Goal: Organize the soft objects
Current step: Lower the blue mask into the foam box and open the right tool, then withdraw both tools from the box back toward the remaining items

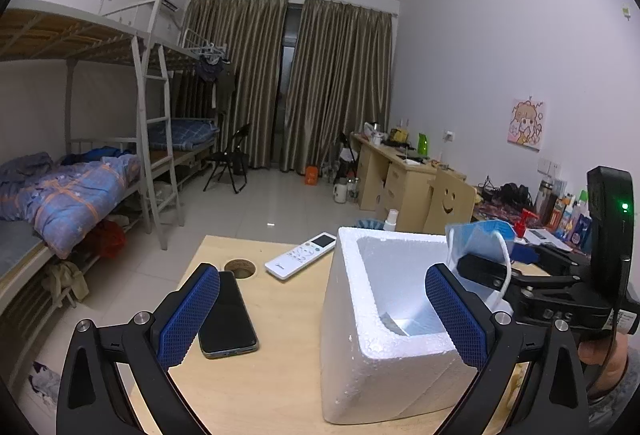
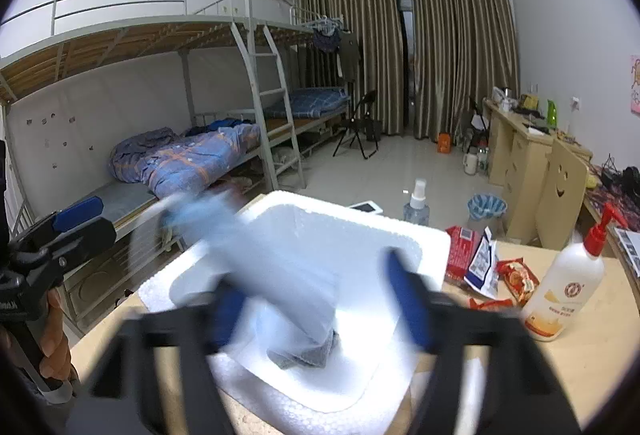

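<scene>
A white foam box (image 1: 360, 355) stands on the wooden table, and something grey (image 2: 308, 355) lies on its floor. My left gripper (image 1: 322, 275) is open, with one finger left of the box and the other over its inside; it holds nothing. My right gripper (image 2: 320, 299) hangs over the box (image 2: 360, 223) with its jaws wide apart. A blue face mask (image 2: 256, 247) with white ear loops shows blurred between them, and neither pad presses on it. In the left wrist view the mask (image 1: 478, 239) sits at the right gripper's fingers above the box's far right corner.
A black phone (image 1: 228, 315), a white remote (image 1: 300, 255) and a round cable hole (image 1: 240, 267) lie left of the box. Right of it are snack packets (image 2: 516, 275), a pump bottle (image 2: 568, 287) and a spray bottle (image 2: 416, 203). A hand (image 2: 52, 335) holds the left gripper.
</scene>
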`<state>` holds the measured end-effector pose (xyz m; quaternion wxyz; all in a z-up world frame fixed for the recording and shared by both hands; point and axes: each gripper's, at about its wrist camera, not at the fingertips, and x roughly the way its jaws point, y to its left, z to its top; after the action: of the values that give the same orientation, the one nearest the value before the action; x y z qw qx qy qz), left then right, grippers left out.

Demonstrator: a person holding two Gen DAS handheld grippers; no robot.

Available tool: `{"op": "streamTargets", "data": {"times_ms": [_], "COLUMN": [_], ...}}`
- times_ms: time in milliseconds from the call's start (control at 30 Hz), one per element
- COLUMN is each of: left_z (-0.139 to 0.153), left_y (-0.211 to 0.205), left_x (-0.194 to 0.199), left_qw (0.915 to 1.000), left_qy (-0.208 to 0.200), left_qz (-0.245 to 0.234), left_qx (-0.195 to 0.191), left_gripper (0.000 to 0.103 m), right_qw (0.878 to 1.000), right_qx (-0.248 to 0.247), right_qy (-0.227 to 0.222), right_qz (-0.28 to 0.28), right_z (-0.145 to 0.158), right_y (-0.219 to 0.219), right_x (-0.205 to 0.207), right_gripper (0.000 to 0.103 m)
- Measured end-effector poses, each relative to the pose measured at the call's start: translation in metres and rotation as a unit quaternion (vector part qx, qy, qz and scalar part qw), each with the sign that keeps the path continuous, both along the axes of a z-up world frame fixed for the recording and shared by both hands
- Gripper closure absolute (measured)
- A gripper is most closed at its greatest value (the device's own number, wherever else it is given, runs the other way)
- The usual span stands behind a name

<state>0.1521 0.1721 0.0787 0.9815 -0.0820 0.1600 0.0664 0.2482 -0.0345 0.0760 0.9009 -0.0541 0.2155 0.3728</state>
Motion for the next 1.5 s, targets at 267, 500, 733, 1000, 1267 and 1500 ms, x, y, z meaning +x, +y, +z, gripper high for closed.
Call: {"op": "streamTargets", "data": {"times_ms": [267, 500, 733, 1000, 1267, 1500], "left_z": [0.003, 0.006, 0.009, 0.01, 0.012, 0.018], "left_y": [-0.002, -0.01, -0.02, -0.025, -0.044, -0.071], "left_x": [-0.003, -0.006, -0.01, -0.013, -0.021, -0.036], "left_qw": [0.9999, 0.9999, 0.9997, 0.9997, 0.9993, 0.9982], "left_qy": [-0.001, -0.001, -0.004, -0.004, -0.007, -0.023], "left_qz": [0.01, 0.012, -0.022, -0.024, -0.034, -0.044], "left_qx": [-0.004, 0.003, 0.001, -0.001, 0.015, 0.034], "left_gripper": [0.0, 0.0, 0.0, 0.0, 0.0, 0.0], "right_qw": [1.0, 0.999, 0.999, 0.999, 0.999, 0.997], "right_qx": [0.009, -0.019, -0.016, 0.006, 0.025, 0.038], "right_qy": [-0.005, 0.001, -0.005, -0.01, -0.027, -0.048], "right_qz": [-0.011, -0.033, -0.03, -0.032, -0.033, -0.036], "right_z": [0.005, 0.006, 0.008, 0.016, 0.022, 0.027], "right_y": [-0.011, -0.012, -0.019, -0.031, -0.049, -0.067], "right_x": [-0.002, -0.001, -0.008, -0.011, -0.025, -0.047], "right_gripper": [0.005, 0.004, 0.004, 0.004, 0.002, 0.0]}}
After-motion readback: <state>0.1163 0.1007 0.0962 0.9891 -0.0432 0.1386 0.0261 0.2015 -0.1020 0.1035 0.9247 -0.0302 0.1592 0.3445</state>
